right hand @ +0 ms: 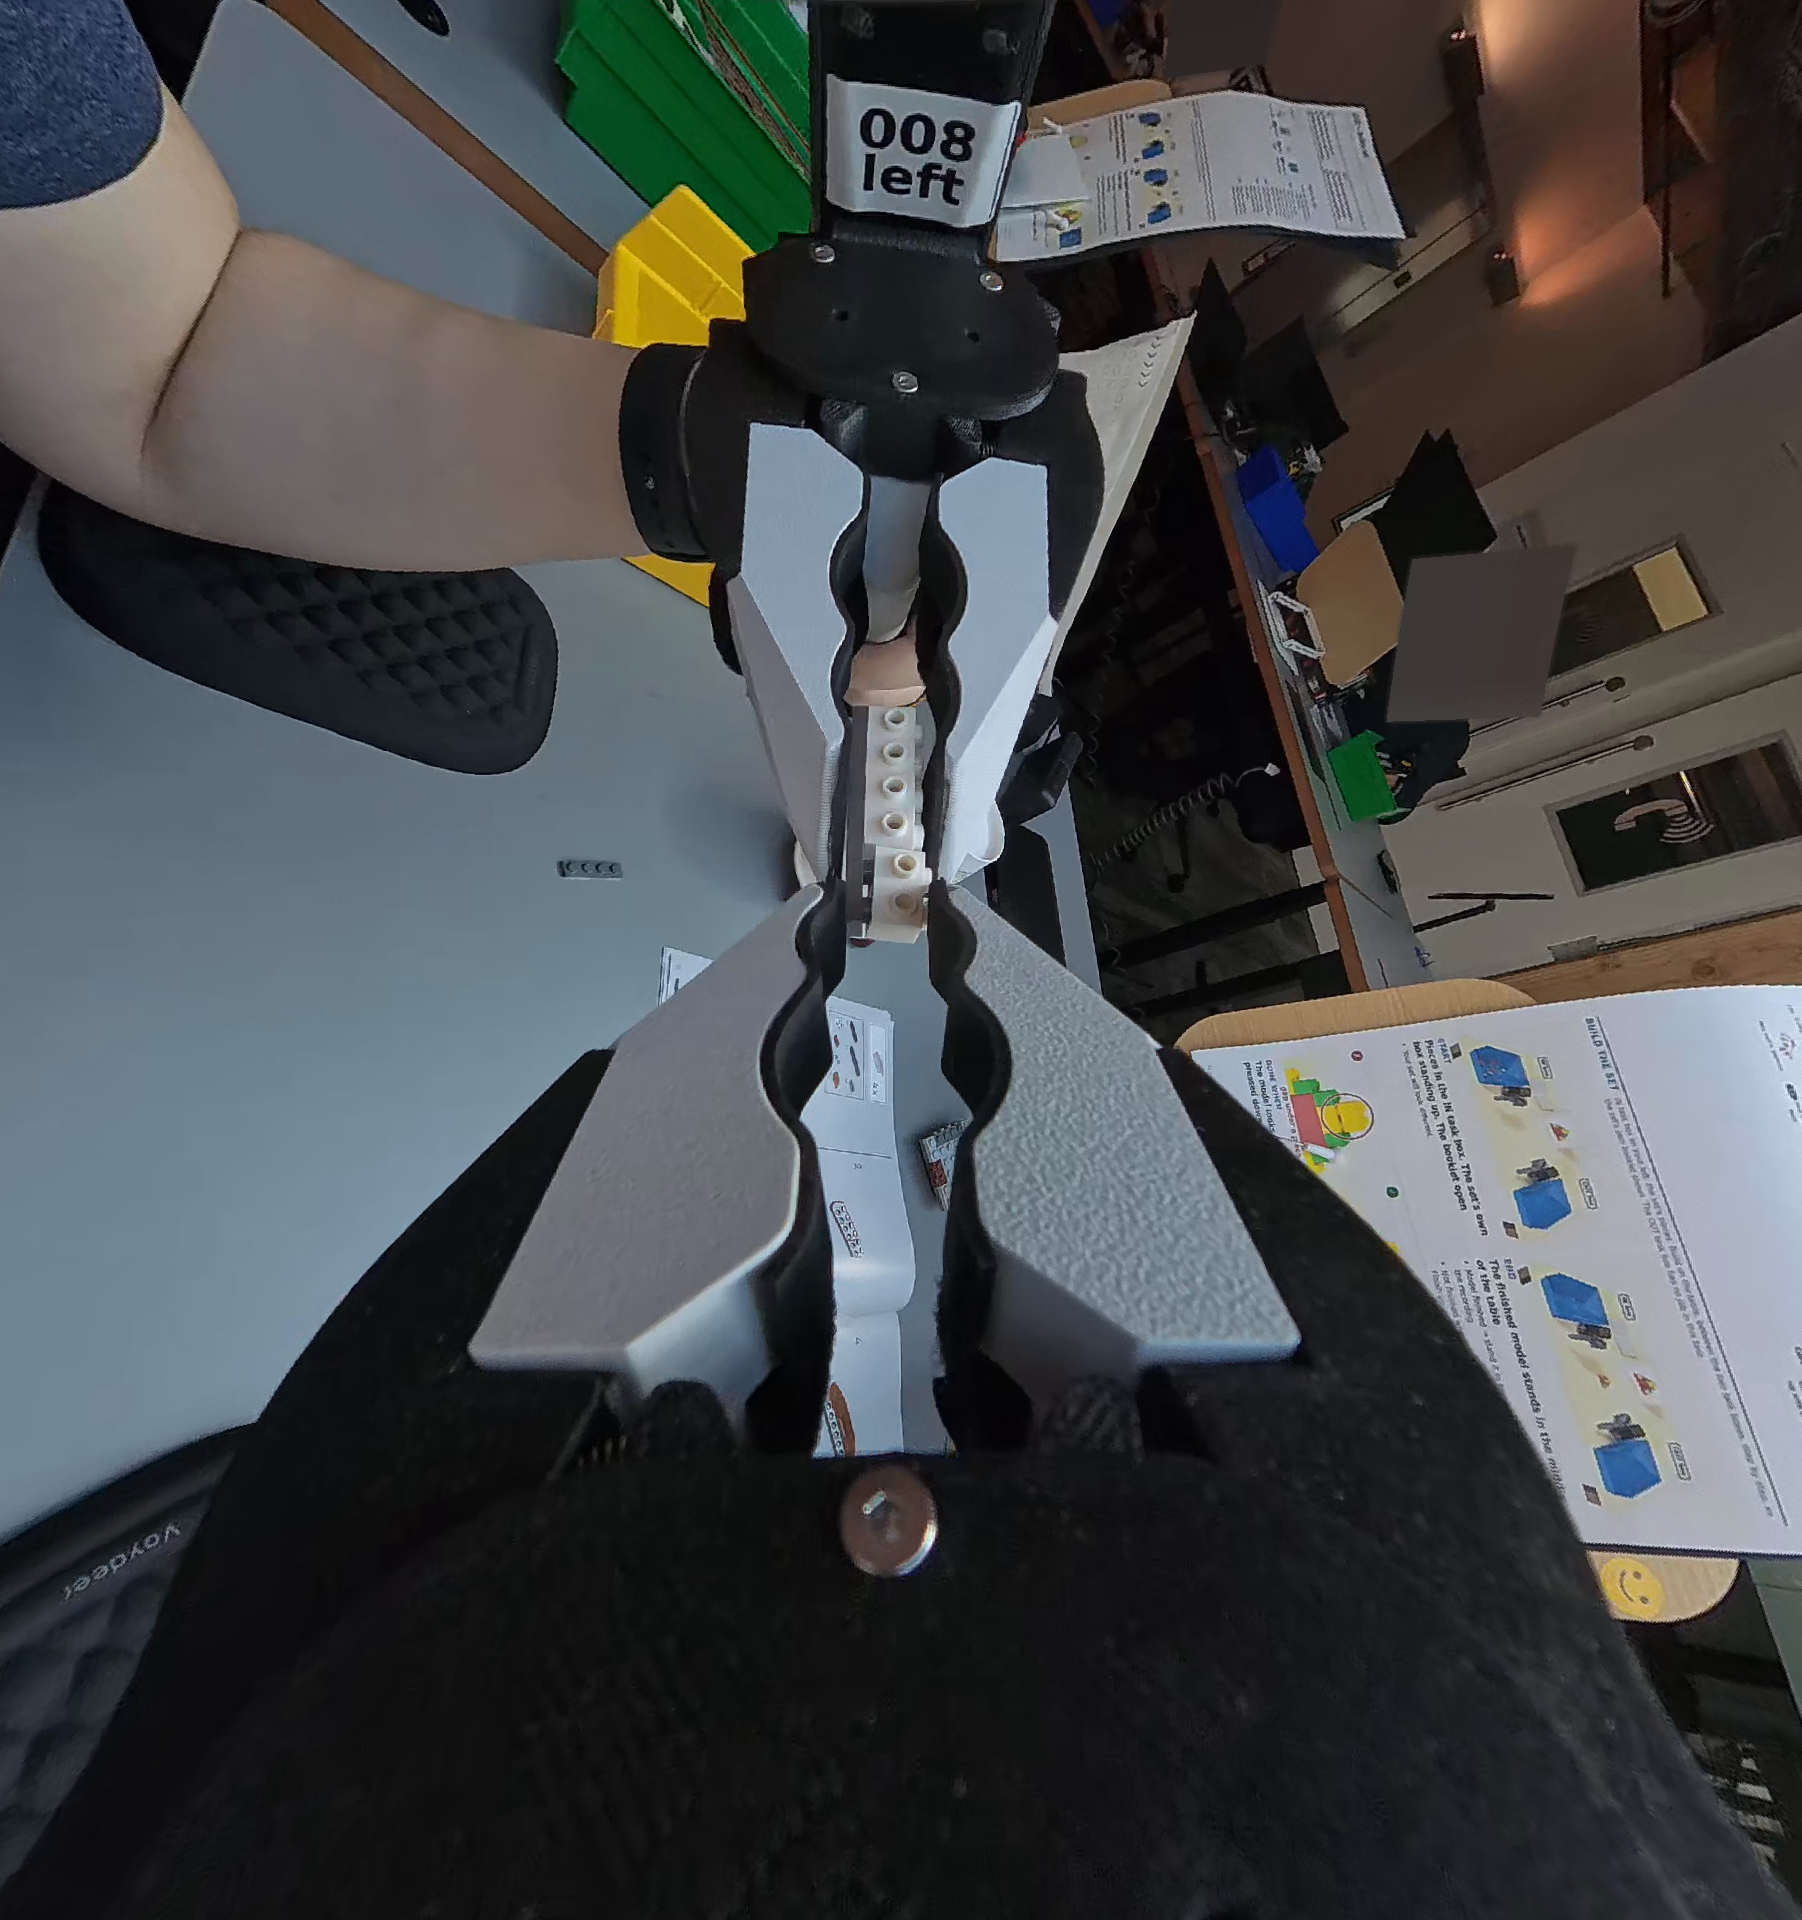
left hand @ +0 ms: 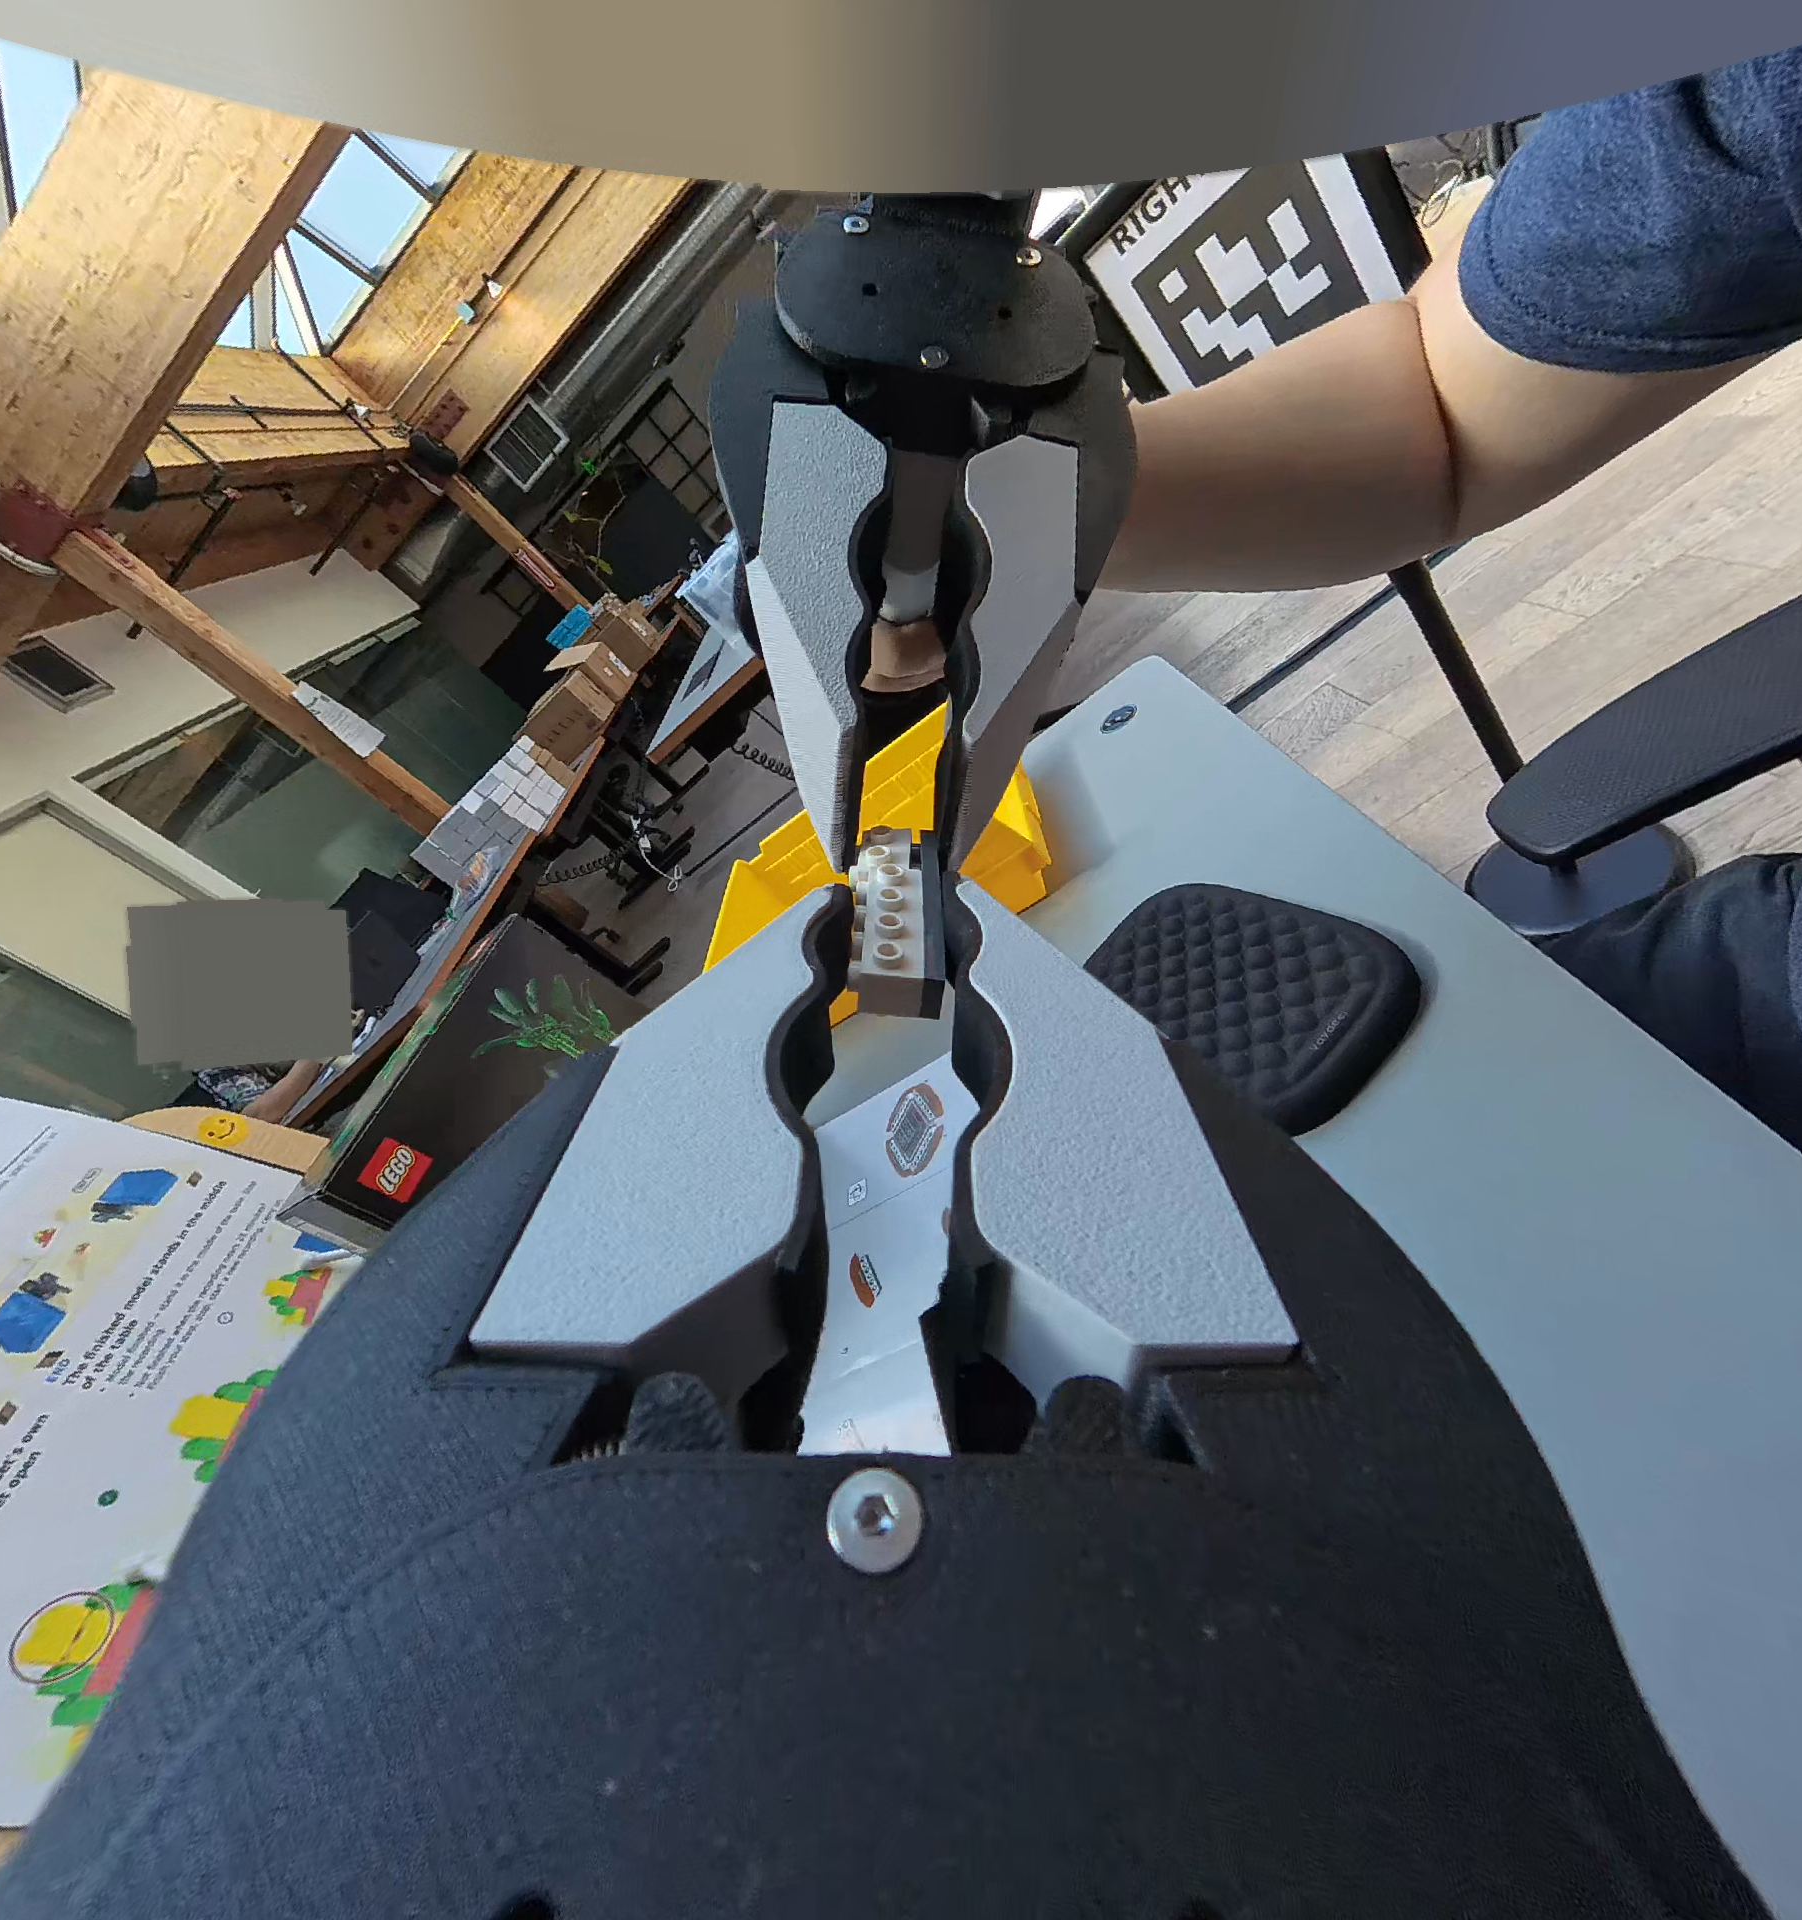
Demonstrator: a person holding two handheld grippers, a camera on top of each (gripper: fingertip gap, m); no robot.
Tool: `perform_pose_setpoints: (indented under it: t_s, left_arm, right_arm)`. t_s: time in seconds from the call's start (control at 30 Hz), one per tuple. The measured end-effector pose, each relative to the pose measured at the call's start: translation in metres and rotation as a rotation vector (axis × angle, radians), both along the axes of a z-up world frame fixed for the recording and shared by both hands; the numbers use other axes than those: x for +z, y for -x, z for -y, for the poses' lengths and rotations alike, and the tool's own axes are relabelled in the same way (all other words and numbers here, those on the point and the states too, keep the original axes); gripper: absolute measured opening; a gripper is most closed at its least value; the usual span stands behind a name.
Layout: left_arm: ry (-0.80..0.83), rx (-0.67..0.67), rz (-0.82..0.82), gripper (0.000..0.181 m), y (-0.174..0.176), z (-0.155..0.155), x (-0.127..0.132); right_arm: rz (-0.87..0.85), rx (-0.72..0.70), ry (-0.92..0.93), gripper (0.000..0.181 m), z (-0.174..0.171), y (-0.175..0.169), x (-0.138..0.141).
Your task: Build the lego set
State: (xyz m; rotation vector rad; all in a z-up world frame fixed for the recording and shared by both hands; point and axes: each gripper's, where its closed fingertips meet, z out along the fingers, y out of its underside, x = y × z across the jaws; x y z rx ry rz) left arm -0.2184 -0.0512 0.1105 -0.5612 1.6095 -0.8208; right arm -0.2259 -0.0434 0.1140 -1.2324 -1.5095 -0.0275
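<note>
My two grippers face each other tip to tip above the grey table [left hand: 1499,1195]. My left gripper [left hand: 897,909] is shut on a long white brick [left hand: 881,920] with a row of studs and a black plate [left hand: 933,935] along its side. In the right wrist view this brick [right hand: 892,774] lies between the left gripper's fingers. My right gripper [right hand: 881,904] is shut on a small white brick [right hand: 902,899] with side studs, which touches the long brick's end. The right gripper also shows in the left wrist view [left hand: 897,847].
An open building booklet [right hand: 861,1081] lies on the table below, with a small grey and red piece [right hand: 941,1148] and a grey plate [right hand: 590,869]. A black wrist pad [left hand: 1261,997], yellow bin [left hand: 772,894], green bins [right hand: 668,94], set box [left hand: 429,1101] and printed sheet [right hand: 1551,1247] surround it. Only a small space, under 4 cm, lies between the two pairs of fingers.
</note>
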Motion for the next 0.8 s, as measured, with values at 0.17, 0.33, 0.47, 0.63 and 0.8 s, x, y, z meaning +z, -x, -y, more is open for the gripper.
perform_pose_setpoints:
  t_s: [0.17,0.33,0.47,0.63,0.8]
  left_arm:
    - [0.010,0.002,0.007,0.020,-0.002,-0.001,0.001]
    - [0.017,-0.008,0.041,0.015,0.000,-0.001,0.006]
    - [0.011,-0.029,0.066,0.014,0.000,0.002,0.008]
    - [-0.022,-0.029,0.103,0.013,0.000,0.002,0.011]
    - [-0.027,-0.012,0.100,0.013,-0.002,-0.001,0.010]
  right_arm:
    - [0.014,-0.005,-0.007,0.015,0.000,-0.002,-0.001]
    - [0.003,-0.018,-0.012,0.014,-0.001,-0.003,0.002]
    - [-0.001,-0.016,-0.003,0.014,0.001,-0.003,0.005]
    - [-0.028,-0.014,0.035,0.015,0.000,-0.003,0.006]
    - [-0.031,-0.015,0.030,0.014,-0.003,-0.005,0.006]
